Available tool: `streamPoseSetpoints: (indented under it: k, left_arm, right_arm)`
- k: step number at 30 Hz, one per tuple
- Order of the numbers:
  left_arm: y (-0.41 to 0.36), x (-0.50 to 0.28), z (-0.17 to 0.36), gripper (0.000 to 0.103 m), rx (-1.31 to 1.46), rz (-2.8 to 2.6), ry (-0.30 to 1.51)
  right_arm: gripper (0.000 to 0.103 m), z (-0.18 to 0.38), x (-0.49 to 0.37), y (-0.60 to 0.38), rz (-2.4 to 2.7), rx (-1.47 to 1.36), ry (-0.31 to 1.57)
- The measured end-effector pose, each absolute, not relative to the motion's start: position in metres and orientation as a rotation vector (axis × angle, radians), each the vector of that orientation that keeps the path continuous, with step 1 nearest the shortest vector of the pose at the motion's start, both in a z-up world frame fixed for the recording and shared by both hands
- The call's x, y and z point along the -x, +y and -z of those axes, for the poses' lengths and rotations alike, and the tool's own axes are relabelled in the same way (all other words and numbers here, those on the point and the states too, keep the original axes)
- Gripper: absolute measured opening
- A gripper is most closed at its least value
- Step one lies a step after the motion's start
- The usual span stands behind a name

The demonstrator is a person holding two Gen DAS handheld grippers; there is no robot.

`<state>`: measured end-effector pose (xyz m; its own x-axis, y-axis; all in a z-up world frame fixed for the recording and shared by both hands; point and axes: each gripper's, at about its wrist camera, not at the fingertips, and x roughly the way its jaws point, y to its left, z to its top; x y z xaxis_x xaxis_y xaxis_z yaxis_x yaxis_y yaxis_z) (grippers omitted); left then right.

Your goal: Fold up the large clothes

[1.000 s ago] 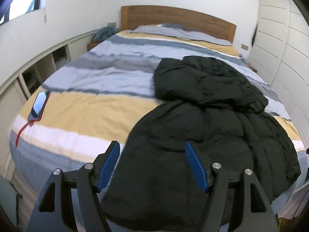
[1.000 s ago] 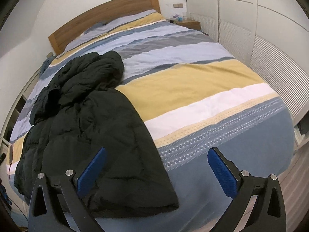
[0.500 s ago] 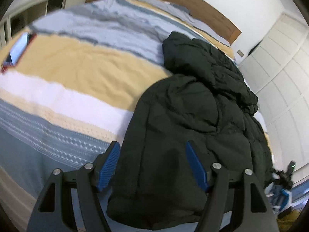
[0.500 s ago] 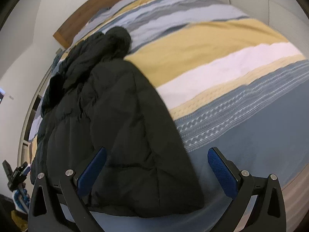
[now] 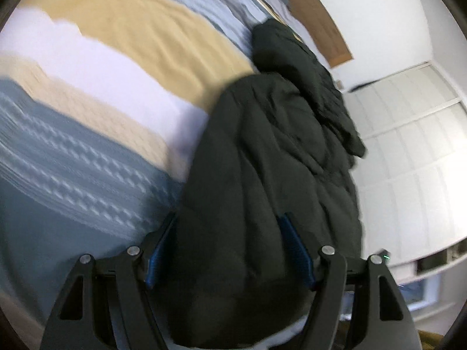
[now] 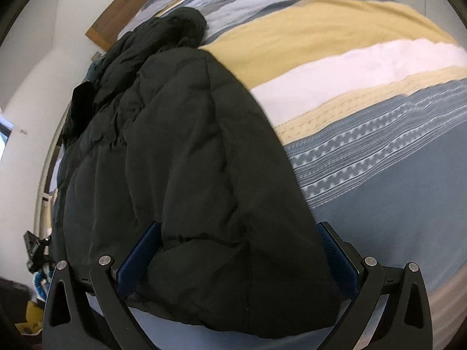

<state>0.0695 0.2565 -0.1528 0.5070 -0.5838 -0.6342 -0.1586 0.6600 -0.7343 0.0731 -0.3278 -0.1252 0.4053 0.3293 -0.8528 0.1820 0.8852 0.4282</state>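
Note:
A large black puffer jacket (image 5: 277,145) lies lengthwise on the striped bed cover (image 5: 87,73), its hood toward the headboard and its hem at the foot of the bed. My left gripper (image 5: 228,215) is open and low over the hem, with the jacket's edge filling the gap between its blue pads (image 5: 294,250). In the right wrist view the jacket (image 6: 175,145) has its near corner between the wide-open fingers of my right gripper (image 6: 238,224). Whether the pads touch the fabric is unclear; neither pair is squeezing it.
The wooden headboard (image 5: 321,23) stands at the far end of the bed. White panelled wardrobe doors (image 5: 408,145) run along one side. The bare striped cover (image 6: 379,175) stretches beside the jacket. Clutter lies on the floor (image 6: 35,250) by the bed's corner.
Both grippers have come down and closer to the jacket's hem at the foot of the bed. The left view has rolled and tipped downward. Both jaws stay as wide as before.

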Motion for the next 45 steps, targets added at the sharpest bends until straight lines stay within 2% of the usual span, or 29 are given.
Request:
streamPoseSetpoints:
  k: [10, 13, 15, 16, 17, 18, 19, 20, 22, 24, 27, 36, 45]
  left_arm:
    - [0.224, -0.066, 0.144, 0.069, 0.831, 0.358, 1.009]
    - [0.217, -0.063, 0.137, 0.068, 0.808, 0.361, 0.997]
    - [0.207, -0.064, 0.129, 0.066, 0.781, 0.374, 0.994]
    - [0.203, -0.065, 0.127, 0.059, 0.767, 0.378, 0.999]
    - [0.199, -0.066, 0.124, 0.048, 0.753, 0.381, 1.001]
    - [0.193, -0.068, 0.120, 0.042, 0.736, 0.385, 1.004]
    - [0.188, -0.070, 0.117, 0.034, 0.724, 0.390, 1.006]
    - [0.183, -0.071, 0.112, 0.028, 0.709, 0.401, 1.004]
    - [0.174, -0.074, 0.101, 0.020, 0.697, 0.424, 0.987]
    - [0.168, -0.076, 0.081, 0.017, 0.690, 0.448, 0.947]
    - [0.167, -0.081, 0.051, 0.014, 0.681, 0.467, 0.885]
    - [0.174, -0.131, -0.038, 0.013, 0.702, 0.501, 0.712]
    - [0.201, -0.219, -0.090, 0.013, 0.767, 0.472, 0.627]
  right_arm:
    - [0.103, 0.130, -0.068, -0.323, -0.197, -0.584, 1.156]
    - [0.100, 0.130, -0.068, -0.319, -0.215, -0.608, 1.155]
    - [0.088, 0.129, -0.068, -0.317, -0.234, -0.618, 1.158]
    - [0.083, 0.130, -0.068, -0.316, -0.245, -0.625, 1.158]
    - [0.071, 0.130, -0.067, -0.315, -0.257, -0.633, 1.159]
    - [0.061, 0.131, -0.067, -0.313, -0.270, -0.639, 1.159]
    - [0.057, 0.131, -0.068, -0.310, -0.285, -0.643, 1.156]
    - [0.046, 0.130, -0.068, -0.309, -0.295, -0.645, 1.153]
    - [0.035, 0.126, -0.067, -0.303, -0.331, -0.644, 1.136]
    - [0.023, 0.115, -0.068, -0.296, -0.373, -0.632, 1.100]
    - [0.019, 0.088, -0.072, -0.290, -0.424, -0.616, 1.015]
    - [0.016, -0.004, -0.108, -0.308, -0.422, -0.641, 0.752]
    - [0.016, -0.076, -0.182, -0.317, -0.361, -0.673, 0.602]
